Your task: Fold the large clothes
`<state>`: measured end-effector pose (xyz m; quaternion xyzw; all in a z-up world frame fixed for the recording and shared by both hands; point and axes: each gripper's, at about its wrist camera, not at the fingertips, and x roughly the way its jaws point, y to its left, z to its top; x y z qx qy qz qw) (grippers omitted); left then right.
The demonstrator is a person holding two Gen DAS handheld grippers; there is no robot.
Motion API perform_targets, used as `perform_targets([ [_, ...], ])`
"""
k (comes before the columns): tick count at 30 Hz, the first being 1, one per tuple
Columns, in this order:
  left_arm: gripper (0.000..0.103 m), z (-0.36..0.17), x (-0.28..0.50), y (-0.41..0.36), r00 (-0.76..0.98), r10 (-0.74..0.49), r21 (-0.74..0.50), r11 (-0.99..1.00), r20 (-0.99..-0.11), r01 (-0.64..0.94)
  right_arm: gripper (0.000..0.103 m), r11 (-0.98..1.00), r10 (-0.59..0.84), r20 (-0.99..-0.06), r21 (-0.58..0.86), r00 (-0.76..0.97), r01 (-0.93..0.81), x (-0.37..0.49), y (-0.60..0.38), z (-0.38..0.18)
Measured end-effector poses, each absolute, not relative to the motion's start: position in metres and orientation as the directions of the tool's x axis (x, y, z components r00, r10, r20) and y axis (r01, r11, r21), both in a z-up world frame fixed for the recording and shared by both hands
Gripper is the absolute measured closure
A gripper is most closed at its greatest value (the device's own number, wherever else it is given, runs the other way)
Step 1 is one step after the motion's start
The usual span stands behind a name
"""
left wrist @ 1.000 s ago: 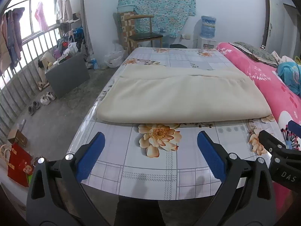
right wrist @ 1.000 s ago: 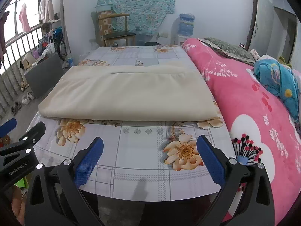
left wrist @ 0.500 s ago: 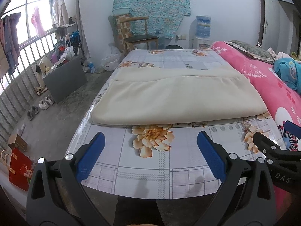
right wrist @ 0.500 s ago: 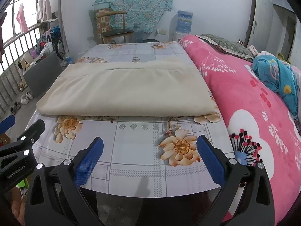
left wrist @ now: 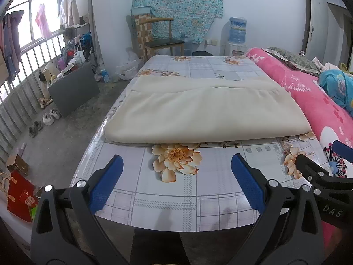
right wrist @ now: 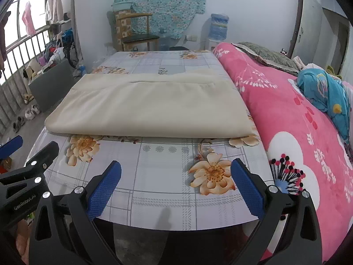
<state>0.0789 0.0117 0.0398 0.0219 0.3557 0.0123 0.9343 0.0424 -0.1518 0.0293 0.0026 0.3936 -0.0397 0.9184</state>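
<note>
Glossy floral tablecloth [left wrist: 167,201]; soft cream garment [left wrist: 205,117] folded rectangular; left gripper [left wrist: 176,181], right gripper [right wrist: 176,185] jaws apart, empty.

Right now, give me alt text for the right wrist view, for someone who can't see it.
A folded cream garment lies flat on a floral-print table. The right gripper hovers at the near edge, jaws open and empty. A pink blanket lies alongside on the right.

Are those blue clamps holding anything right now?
Nothing. The left gripper and right gripper are both open, short of the folded cream garment on the table.
</note>
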Motion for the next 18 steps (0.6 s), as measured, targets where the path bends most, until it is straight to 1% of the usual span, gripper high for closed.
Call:
perform_targets([
  [18, 0.008, 0.0399, 0.0789, 0.0145, 0.744, 0.034, 0.041, 0.999, -0.667, -0.009, 0.006, 0.997, -0.074, -0.726, -0.044, 0.684, 0.061, 0.042, -0.1448, 0.0301],
])
